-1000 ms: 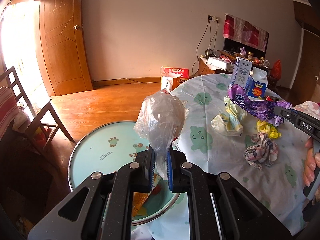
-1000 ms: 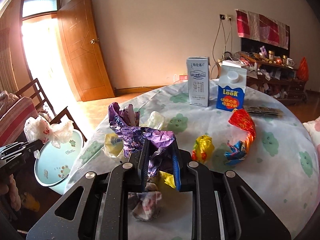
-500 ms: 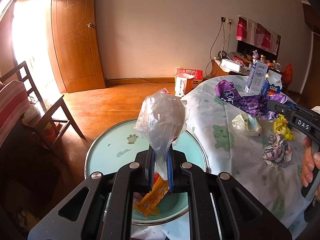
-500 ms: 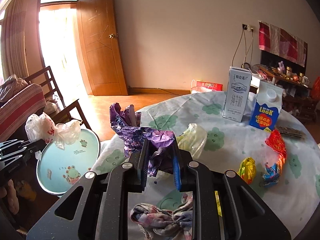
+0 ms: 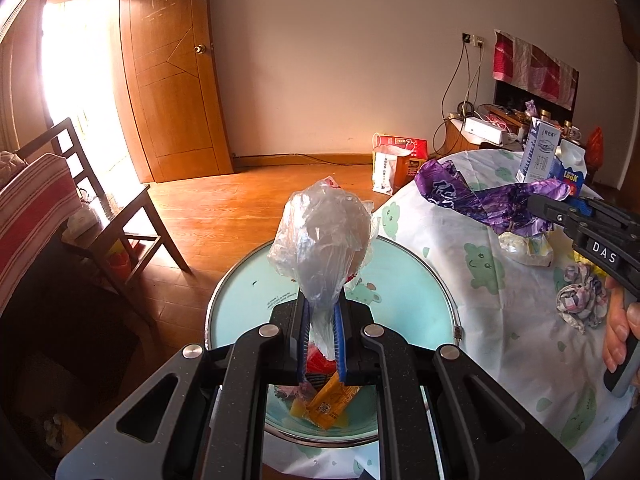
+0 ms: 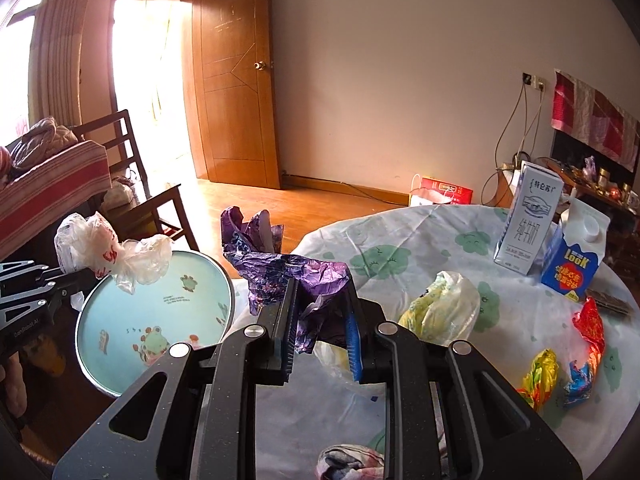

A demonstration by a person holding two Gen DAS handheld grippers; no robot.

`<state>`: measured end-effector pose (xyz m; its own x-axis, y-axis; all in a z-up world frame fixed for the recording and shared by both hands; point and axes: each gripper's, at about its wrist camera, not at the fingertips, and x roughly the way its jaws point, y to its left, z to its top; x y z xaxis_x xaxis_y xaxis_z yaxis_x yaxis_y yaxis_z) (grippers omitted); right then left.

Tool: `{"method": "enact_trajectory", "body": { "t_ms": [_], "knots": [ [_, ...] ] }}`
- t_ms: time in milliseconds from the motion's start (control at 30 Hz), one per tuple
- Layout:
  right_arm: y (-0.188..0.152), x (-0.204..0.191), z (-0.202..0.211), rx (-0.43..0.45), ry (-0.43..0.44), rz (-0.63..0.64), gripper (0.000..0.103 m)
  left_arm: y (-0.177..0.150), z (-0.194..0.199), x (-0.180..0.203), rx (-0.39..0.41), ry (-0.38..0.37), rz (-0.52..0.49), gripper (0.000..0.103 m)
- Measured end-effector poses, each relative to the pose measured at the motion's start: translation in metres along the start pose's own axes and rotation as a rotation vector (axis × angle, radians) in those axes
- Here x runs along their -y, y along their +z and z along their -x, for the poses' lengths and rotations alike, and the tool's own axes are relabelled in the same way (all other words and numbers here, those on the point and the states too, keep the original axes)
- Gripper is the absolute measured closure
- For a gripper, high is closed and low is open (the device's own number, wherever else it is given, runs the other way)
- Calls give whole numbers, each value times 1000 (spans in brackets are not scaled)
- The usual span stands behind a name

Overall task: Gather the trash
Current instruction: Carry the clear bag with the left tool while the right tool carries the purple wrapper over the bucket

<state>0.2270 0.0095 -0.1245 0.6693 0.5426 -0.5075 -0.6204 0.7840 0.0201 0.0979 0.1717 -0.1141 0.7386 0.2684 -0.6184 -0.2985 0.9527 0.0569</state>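
Note:
My left gripper (image 5: pixel 320 316) is shut on a crumpled clear plastic bag (image 5: pixel 322 240) and holds it above a round light-blue basin (image 5: pixel 248 300) with wrappers in its bottom. In the right wrist view the same bag (image 6: pixel 108 256) hangs over the basin (image 6: pixel 160 300) at the left. My right gripper (image 6: pixel 320 316) is shut on a crumpled purple foil wrapper (image 6: pixel 280 268), held at the table's left edge; the left wrist view shows that wrapper (image 5: pixel 480 200) in the air beside the basin. A yellow-white bag (image 6: pixel 444 312), a yellow wrapper (image 6: pixel 540 376), a red-orange wrapper (image 6: pixel 588 340) and a crumpled patterned wad (image 5: pixel 580 300) lie on the table.
The round table (image 6: pixel 420 232) has a white cloth with green prints. Two cartons, a white one (image 6: pixel 528 216) and a blue one (image 6: pixel 572 252), stand at its far side. A wooden chair (image 5: pixel 108 216) stands left of the basin, a red shopping bag (image 5: pixel 396 164) on the floor.
Both grippers have swung leftward with their loads. The clear bag now hangs over the middle of the basin, and the purple wrapper has come from over the table to its left edge.

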Motion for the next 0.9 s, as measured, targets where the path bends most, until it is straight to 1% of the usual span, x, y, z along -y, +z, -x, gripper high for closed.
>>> {"method": "enact_trajectory", "body": {
  "t_ms": [300, 900],
  "knots": [
    [0, -13, -11, 2, 20, 31, 81, -1, -1, -7, 1, 24, 10, 93],
    [-2, -18, -13, -1, 36, 59, 81, -1, -6, -12, -10, 34, 23, 93]
  ]
}}
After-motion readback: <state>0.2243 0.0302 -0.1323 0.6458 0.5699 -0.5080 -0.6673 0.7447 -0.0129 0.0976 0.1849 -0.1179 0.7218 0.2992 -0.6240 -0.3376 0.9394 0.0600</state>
